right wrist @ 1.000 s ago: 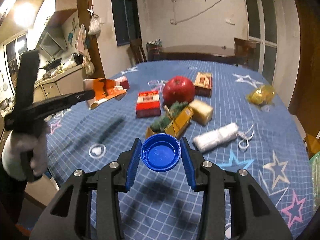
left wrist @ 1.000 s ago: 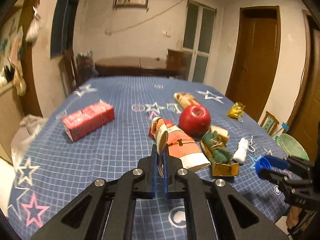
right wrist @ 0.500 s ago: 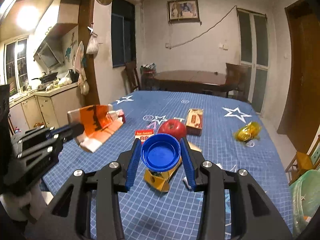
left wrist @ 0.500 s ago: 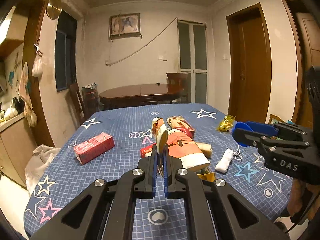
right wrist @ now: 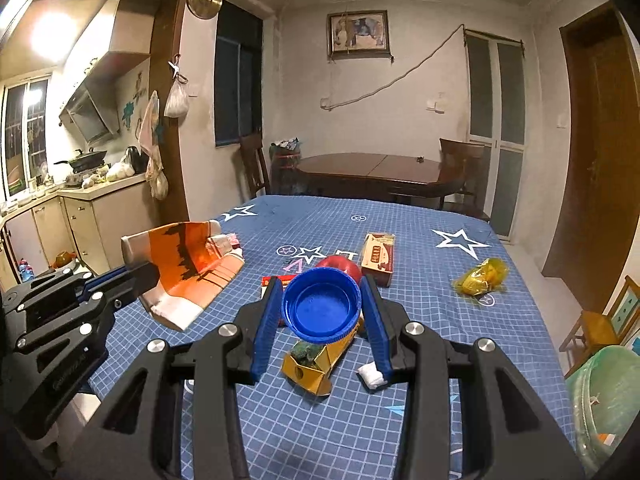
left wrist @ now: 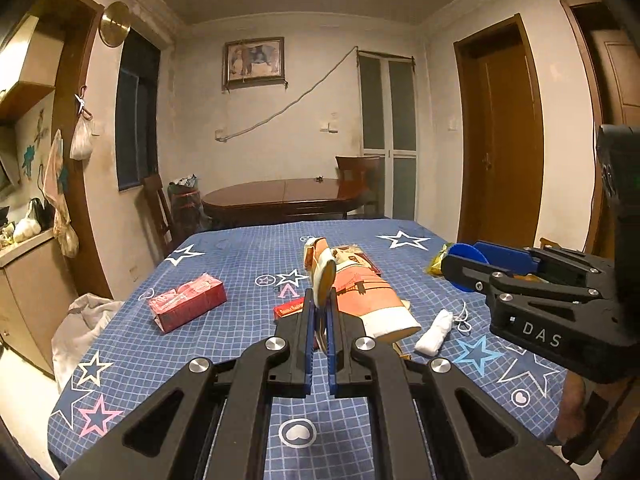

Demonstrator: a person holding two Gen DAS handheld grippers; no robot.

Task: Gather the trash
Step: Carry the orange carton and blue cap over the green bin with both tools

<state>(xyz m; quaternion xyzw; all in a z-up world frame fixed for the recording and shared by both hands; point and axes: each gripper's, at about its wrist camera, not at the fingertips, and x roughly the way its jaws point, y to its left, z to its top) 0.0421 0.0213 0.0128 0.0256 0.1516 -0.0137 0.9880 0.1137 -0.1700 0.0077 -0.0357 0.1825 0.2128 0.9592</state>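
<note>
My left gripper (left wrist: 319, 322) is shut on the edge of a flattened orange and white carton (left wrist: 364, 300) and holds it above the blue checked table (left wrist: 224, 344); the carton also shows in the right wrist view (right wrist: 188, 268). My right gripper (right wrist: 322, 316) is shut on a blue bottle cap (right wrist: 321, 306), held above the table; the cap also shows in the left wrist view (left wrist: 464, 258). Both grippers are raised near the table's front edge.
On the table lie a red apple (right wrist: 344, 268), a yellow box with green stuffing (right wrist: 316, 360), a white wad (left wrist: 434, 332), a yellow wrapper (right wrist: 482, 278), red packs (left wrist: 186, 306) and a brown box (right wrist: 378, 258). A green bag (right wrist: 604, 400) sits at the right.
Both grippers have risen and pulled back from the table with their loads, so the views now show more of the room. The grips have not changed.
</note>
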